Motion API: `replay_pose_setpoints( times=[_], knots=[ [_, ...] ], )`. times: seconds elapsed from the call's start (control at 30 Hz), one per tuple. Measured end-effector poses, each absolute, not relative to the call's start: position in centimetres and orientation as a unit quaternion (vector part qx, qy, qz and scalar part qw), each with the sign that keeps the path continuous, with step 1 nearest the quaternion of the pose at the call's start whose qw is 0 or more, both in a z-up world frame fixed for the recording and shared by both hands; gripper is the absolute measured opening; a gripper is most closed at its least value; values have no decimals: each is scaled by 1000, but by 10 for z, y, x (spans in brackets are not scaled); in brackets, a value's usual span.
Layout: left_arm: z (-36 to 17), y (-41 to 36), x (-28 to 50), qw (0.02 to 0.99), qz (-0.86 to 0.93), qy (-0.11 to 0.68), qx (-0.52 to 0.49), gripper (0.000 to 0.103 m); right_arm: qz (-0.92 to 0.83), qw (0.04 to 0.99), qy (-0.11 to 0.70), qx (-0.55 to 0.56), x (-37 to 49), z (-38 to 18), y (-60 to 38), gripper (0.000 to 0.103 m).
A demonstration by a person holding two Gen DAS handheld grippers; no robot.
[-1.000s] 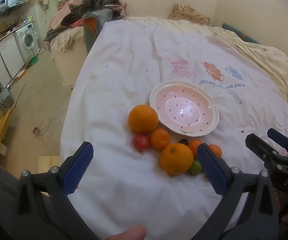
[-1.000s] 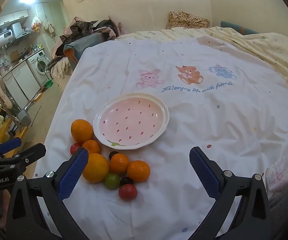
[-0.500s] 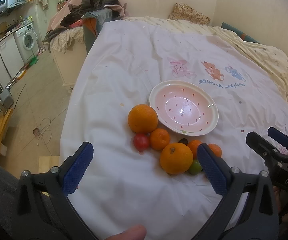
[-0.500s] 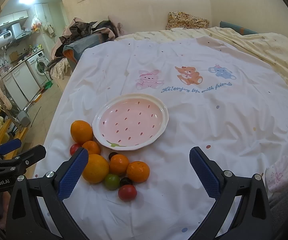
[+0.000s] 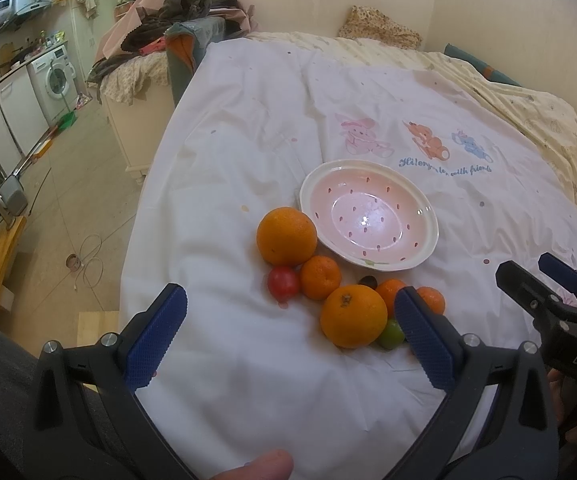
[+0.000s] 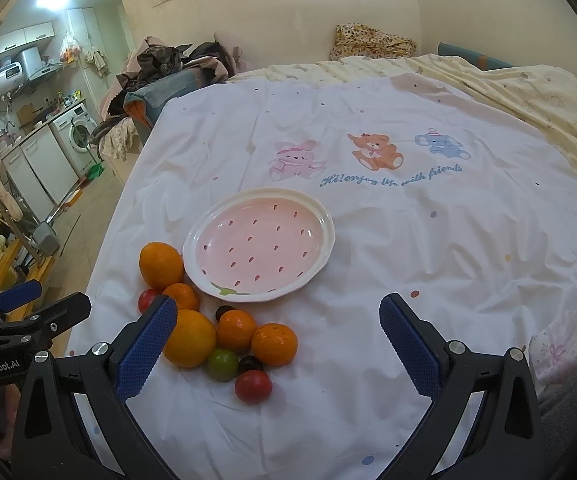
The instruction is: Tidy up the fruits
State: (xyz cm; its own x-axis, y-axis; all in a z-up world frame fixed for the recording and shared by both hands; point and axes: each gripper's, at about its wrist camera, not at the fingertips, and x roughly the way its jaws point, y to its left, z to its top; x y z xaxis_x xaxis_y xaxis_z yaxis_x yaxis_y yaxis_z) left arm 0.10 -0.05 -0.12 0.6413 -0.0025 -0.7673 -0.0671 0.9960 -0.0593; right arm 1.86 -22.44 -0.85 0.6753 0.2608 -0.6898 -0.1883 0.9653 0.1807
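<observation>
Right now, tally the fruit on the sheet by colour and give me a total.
Orange: 5 (largest)
Red: 2 (nearest)
Green: 1
Dark purple: 2 (one)
Total: 10, none in the pink plate.

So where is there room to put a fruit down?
The plate is bare inside. The sheet right of it, below the printed animals, is free. Left and near the plate it's crowded with fruits.

A bed (image 6: 408,240) covered with a white sheet (image 6: 428,280) printed with cartoon animals carries a pink plate (image 6: 259,245), empty, and just beside its near rim a cluster of oranges (image 6: 189,338), smaller tangerines (image 6: 274,344) and red, green and dark tomatoes (image 6: 253,386)
</observation>
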Motion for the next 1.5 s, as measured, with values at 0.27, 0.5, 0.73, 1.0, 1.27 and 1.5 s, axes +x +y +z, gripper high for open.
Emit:
replay_pose_setpoints(
  times=[0.27, 0.5, 0.73, 1.0, 1.27, 1.5],
  knots=[
    [-2, 1, 2, 905, 18, 423, -40, 102, 122, 914, 384, 47, 17, -9, -224, 103],
    [-2, 1, 2, 905, 18, 423, -41, 102, 121, 914, 384, 48, 17, -10, -224, 103],
    [-2, 1, 2, 905, 18, 423, -41, 102, 121, 914, 384, 49, 17, -9, -224, 103],
    [-3, 0, 1, 905, 18, 424, -41, 102, 120, 914, 384, 49, 17, -9, -224, 103],
    [-2, 0, 1, 905, 18, 424, -41, 102, 121, 914, 384, 49, 17, -9, -225, 103],
    [-2, 0, 1, 904, 18, 424, -41, 102, 121, 914, 384, 49, 17, -8, -226, 103]
  ],
)
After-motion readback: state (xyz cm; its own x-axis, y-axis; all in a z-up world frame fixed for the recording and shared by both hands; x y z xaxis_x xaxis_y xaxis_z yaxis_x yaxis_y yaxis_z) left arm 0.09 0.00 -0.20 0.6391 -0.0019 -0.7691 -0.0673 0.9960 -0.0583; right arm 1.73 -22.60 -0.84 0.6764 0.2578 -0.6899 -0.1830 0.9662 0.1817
